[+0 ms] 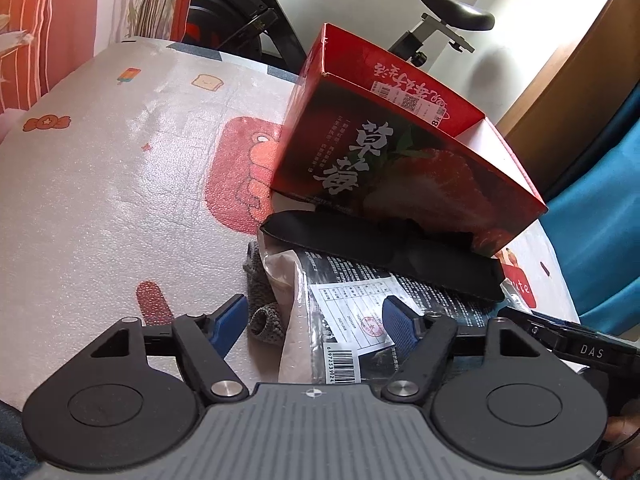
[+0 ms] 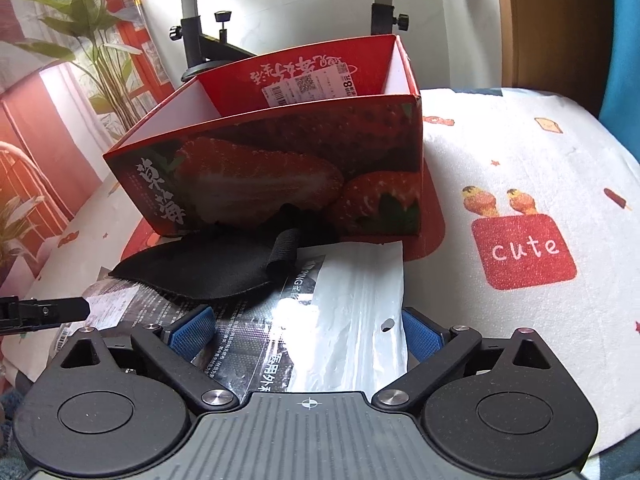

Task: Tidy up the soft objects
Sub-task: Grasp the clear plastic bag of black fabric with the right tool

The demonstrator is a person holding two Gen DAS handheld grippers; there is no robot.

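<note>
A red strawberry box [image 1: 400, 160] [image 2: 280, 172] stands open on the patterned cloth, tilted up on a black fabric pad [image 1: 384, 256] [image 2: 200, 268]. Under the pad lies a plastic packet [image 1: 340, 320] [image 2: 320, 320] with printed labels. A grey knitted piece [image 1: 262, 312] lies at the packet's left edge. My left gripper [image 1: 314, 320] is open, its blue pads either side of the packet's near end and the grey knit. My right gripper [image 2: 306, 332] is open around the packet's clear end. Neither is closed on anything.
The table is covered by a white cartoon-print cloth [image 1: 100, 200] [image 2: 520, 180]. An exercise bike [image 1: 440, 20] [image 2: 208, 40] stands behind the box. The other gripper's black finger shows at the edge of each view, right in the left wrist view [image 1: 560, 336], left in the right wrist view [image 2: 40, 312].
</note>
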